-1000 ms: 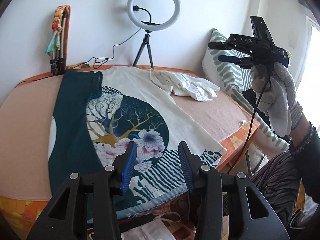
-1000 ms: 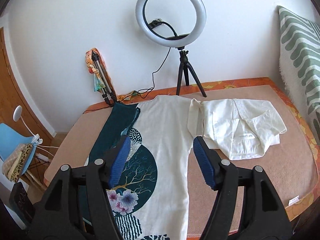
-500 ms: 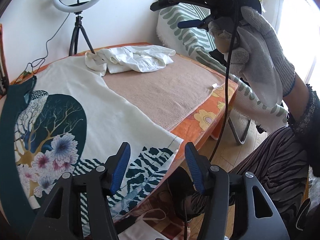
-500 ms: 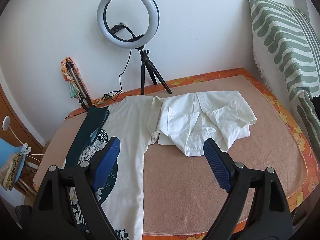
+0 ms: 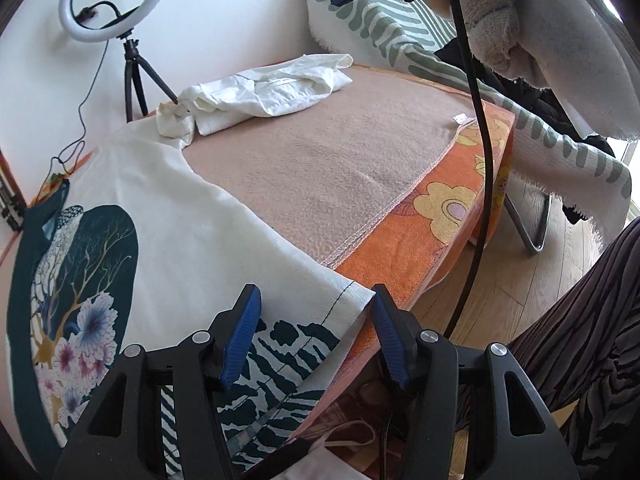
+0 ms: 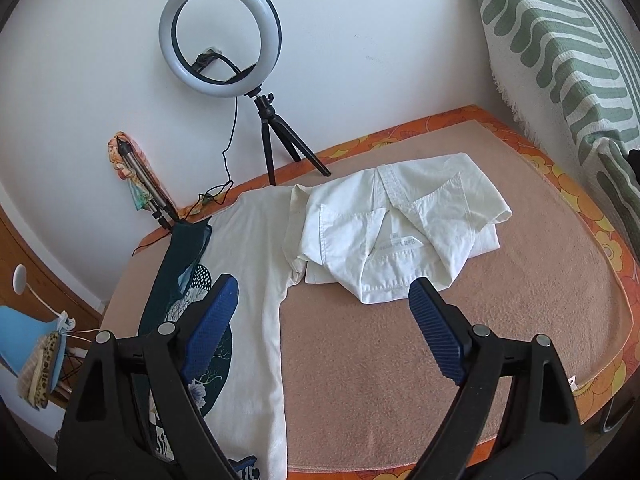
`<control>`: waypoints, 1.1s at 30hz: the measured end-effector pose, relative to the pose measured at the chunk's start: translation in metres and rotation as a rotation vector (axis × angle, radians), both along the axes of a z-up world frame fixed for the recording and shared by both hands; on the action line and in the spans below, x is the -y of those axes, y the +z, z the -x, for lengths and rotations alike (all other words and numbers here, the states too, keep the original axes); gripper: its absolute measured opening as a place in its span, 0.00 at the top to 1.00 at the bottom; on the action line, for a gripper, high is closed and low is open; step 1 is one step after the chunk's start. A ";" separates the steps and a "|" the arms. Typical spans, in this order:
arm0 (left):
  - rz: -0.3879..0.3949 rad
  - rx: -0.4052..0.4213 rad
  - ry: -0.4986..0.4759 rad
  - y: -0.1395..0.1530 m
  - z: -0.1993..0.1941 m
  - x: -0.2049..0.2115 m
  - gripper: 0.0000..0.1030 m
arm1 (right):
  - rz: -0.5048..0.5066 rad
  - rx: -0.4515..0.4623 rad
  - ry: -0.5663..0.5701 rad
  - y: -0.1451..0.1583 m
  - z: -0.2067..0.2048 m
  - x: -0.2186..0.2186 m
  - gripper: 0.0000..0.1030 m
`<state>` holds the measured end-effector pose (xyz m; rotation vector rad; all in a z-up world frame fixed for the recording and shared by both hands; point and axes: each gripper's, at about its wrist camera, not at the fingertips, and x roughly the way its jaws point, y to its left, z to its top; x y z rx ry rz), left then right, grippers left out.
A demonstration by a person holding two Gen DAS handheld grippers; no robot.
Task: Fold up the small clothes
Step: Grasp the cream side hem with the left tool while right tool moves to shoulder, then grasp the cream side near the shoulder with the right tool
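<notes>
Left wrist view: the left gripper [image 5: 312,334] hangs over the near right hem corner of the printed T-shirt [image 5: 168,216], which lies spread flat on the left part of the counter [image 5: 320,168]. Its jaws are partly spread and closing a little; the hem corner sits between them, but the pads do not press on it as far as I can tell. The fabric looks thin, light and limp, so it should drape and slide easily on the pink blanket [image 5: 360,152]. A pinch right at the stitched hem corner, where the cloth is doubled, would likely hold best. At the far end, a crumpled white shirt [image 5: 272,88] rests against the T-shirt's sleeve. Part of the right gripper and a gloved hand [image 5: 492,28] show at the top.

Right wrist view: the right gripper [image 6: 324,320] is spread wide and holds nothing, hovering above bare blanket between the T-shirt's right edge [image 6: 256,280] and the white shirt [image 6: 400,236]. The white shirt is roughly bundled, with collar and pocket seams showing; it seems a slightly stiffer woven cloth, still light. The T-shirt's sleeve or shoulder seam at the far end looks like the matching place to grasp. A ring light [image 6: 220,40] stands behind.
</notes>
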<state>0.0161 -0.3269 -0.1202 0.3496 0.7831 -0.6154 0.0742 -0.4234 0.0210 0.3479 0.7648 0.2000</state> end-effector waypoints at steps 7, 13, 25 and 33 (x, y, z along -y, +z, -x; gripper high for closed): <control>0.138 -0.068 -0.001 0.003 -0.016 -0.017 0.93 | -0.052 -0.007 0.006 0.001 -0.013 0.001 0.13; 0.303 -0.112 0.074 0.019 -0.026 -0.046 0.96 | -0.070 -0.024 0.052 -0.002 -0.038 -0.014 0.13; 0.441 -0.187 0.134 0.021 -0.037 -0.076 0.96 | 0.034 -0.102 0.213 -0.021 -0.161 -0.082 0.26; 0.472 -0.206 0.115 0.019 -0.044 -0.078 0.96 | 0.130 -0.212 0.204 -0.062 -0.254 -0.127 0.44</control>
